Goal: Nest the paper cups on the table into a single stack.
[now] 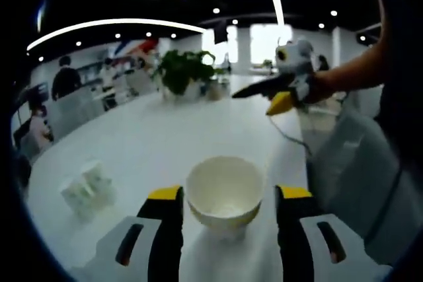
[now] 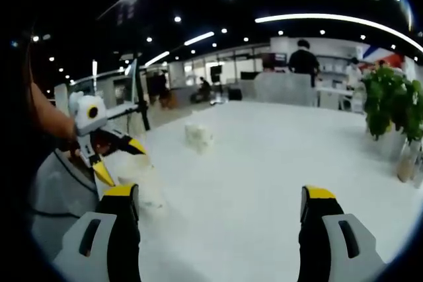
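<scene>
A: What is seen nearest in the left gripper view?

B: The left gripper is seen at the bottom, its yellow-tipped jaws set either side of an upright paper cup. The cup is framed closely by them, but whether it is actually pinched cannot be told. Its open mouth is turned toward the camera.

A: And farther out?

B: A small cluster of cups is found on the white table, well apart to the left. Beyond, the right gripper is held above the table by a hand; its jaws are seen spread a little, with nothing between them. A potted plant is placed at the far end.

A: What is shown in the right gripper view?

B: The right gripper's jaws are seen wide apart and empty at the bottom. To the left, the left gripper is seen with a pale cup blurred at its tips. Mid-table, the cluster of cups is seen, and the plant is placed at the right edge. People are glimpsed in the background.
</scene>
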Tool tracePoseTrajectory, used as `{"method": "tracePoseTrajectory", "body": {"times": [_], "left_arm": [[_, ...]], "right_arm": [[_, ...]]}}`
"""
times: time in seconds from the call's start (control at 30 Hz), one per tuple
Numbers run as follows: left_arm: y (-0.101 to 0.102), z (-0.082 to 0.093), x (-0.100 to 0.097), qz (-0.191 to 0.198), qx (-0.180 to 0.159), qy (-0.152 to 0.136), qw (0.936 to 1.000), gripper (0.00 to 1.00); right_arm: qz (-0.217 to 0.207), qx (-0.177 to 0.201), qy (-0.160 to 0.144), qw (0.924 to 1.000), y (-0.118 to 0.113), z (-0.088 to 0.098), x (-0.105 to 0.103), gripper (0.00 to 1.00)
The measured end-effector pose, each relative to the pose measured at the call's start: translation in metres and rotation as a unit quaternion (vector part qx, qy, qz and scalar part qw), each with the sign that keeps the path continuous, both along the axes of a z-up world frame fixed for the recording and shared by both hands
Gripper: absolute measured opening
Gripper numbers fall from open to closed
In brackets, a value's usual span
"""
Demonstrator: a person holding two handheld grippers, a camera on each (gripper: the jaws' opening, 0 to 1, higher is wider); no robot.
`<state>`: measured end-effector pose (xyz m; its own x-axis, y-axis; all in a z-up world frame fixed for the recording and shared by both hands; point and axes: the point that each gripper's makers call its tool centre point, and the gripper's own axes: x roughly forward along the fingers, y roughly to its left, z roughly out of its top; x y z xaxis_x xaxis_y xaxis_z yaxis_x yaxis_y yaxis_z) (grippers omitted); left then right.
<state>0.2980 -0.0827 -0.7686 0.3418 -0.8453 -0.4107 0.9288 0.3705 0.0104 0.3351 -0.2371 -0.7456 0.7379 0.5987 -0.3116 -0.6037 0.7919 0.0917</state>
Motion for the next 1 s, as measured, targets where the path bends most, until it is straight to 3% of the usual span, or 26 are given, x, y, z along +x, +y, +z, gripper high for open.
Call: {"method": "tracePoseTrajectory", "body": {"times": [0.2, 0.47, 0.73, 1.0], "left_arm": [[0.011, 0.007, 0.005, 0.014, -0.007, 0.0, 0.9999, 0.61], [0.044, 0.029, 0.025, 0.066, -0.022, -0.011, 0.9975, 0.68], [0.085, 0.046, 0.05, 0.135, -0.044, -0.015, 0.9898, 0.73], [0.115, 0.054, 0.059, 0.175, -0.046, -0.019, 0.9834, 0.81]], "right_arm": [[0.001, 0.0, -0.002, 1.0, 0.001, 0.001, 0.001, 1.0], [0.007, -0.007, -0.013, 0.9999, 0.002, 0.009, 0.008, 1.0], [0.019, -0.023, -0.025, 0.9992, 0.004, 0.016, 0.016, 1.0], [0.022, -0.025, -0.028, 0.999, 0.005, 0.018, 0.023, 1.0]]}}
